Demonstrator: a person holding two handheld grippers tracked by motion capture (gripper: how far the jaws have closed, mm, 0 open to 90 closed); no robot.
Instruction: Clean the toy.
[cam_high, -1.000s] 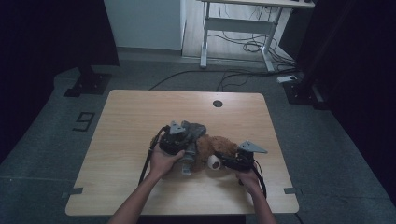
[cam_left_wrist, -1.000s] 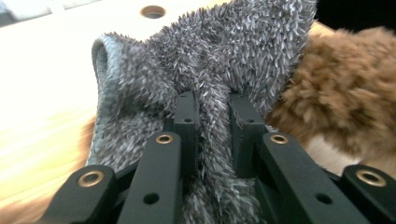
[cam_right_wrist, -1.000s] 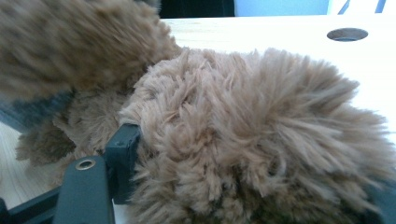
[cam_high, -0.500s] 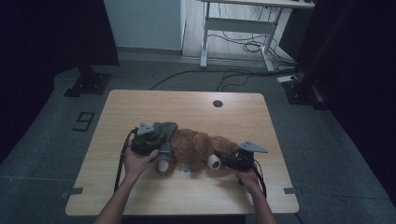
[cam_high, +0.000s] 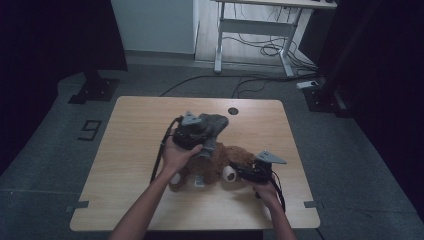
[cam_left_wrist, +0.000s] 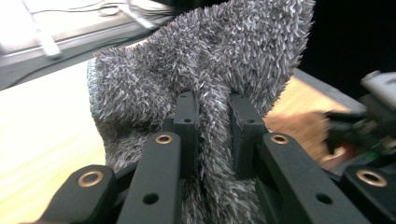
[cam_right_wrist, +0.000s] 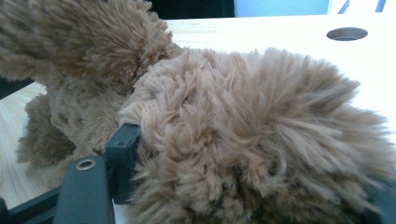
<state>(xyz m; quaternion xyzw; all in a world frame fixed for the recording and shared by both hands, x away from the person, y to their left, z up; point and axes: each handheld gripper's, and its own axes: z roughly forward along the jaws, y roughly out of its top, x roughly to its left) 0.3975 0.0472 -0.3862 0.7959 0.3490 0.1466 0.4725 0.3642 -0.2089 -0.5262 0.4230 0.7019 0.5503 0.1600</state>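
Table (cam_high: 135, 130) first, from the high view: I see a light wooden top with a round cable hole (cam_high: 233, 111) near its far edge. My left gripper (cam_high: 200, 137) is raised above the middle of the table, with a grey fuzzy cloth (cam_high: 215, 122) draped from it and hanging down to touch the brown plush teddy bear (cam_high: 220, 162) that lies on the wood just below. My right gripper (cam_high: 245, 172) is low at the bear's right side, pressed into its fur near a pale paw pad (cam_high: 229, 173). Both forearms come in from the near edge.

In the left gripper view, my two black jaws stand close together and pinch a fold of the grey fuzzy cloth (cam_left_wrist: 205, 79); the rest of the cloth fans out above and to the left of them. I count this claw as clamped on the cloth. Beyond it at the right I make out a patch of brown fur (cam_left_wrist: 299, 126) and the other gripper, blurred.

In the right gripper view, the teddy bear (cam_right_wrist: 243, 130) lies right against the lens on the table (cam_right_wrist: 261, 32). One black jaw shows at the lower left, sunk against the fur, and the opposite one is buried at the lower right edge. The plush sits between them, so this claw is part-way open and gripping the bear's body.
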